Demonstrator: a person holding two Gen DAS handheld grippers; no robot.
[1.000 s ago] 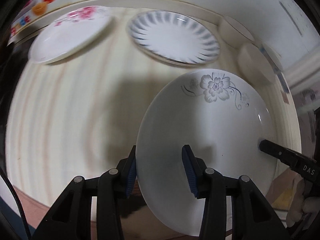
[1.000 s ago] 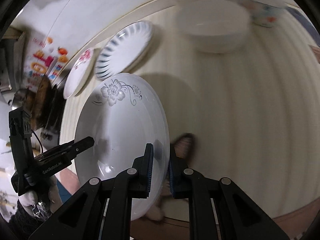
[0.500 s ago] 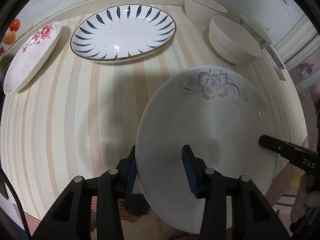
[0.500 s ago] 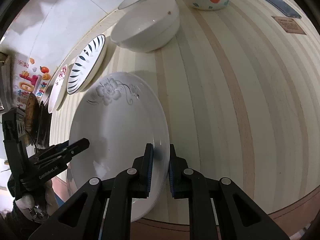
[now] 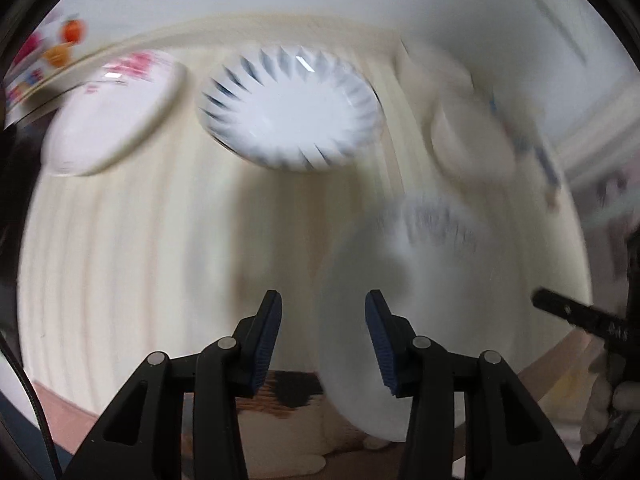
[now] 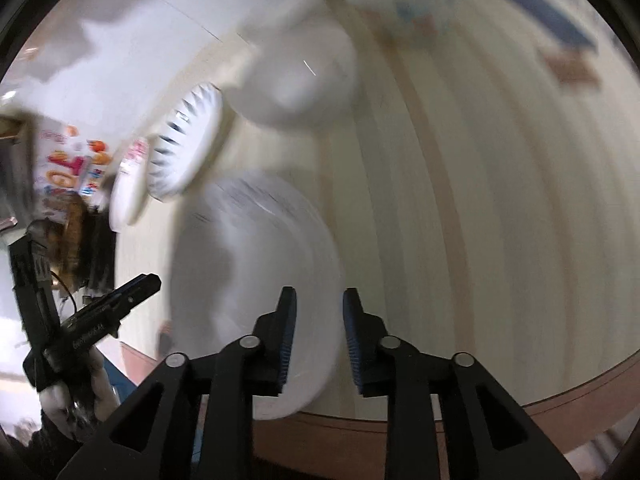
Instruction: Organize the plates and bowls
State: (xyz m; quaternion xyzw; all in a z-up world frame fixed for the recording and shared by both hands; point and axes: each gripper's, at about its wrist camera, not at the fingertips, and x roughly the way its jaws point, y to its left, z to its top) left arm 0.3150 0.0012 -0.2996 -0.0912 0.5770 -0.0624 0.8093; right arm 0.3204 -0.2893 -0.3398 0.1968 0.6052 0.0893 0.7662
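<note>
Both views are motion-blurred. A white plate with a grey flower print lies on the striped table near its front edge; it also shows in the right wrist view. My left gripper is open, its right finger over the plate's left rim. My right gripper is open, its jaws standing either side of the plate's right rim. A blue-striped plate and a pink-flowered plate lie at the back. White bowls stand at the back right.
The striped table ends at a brown front edge. A patterned bowl, a dark phone and a small card lie at the far side. A wall with fruit stickers stands behind the table.
My right gripper has opened and let go of the grey-flowered plate's rim. The plate has shifted right relative to my left gripper. Both cameras have moved and the views have blurred.
</note>
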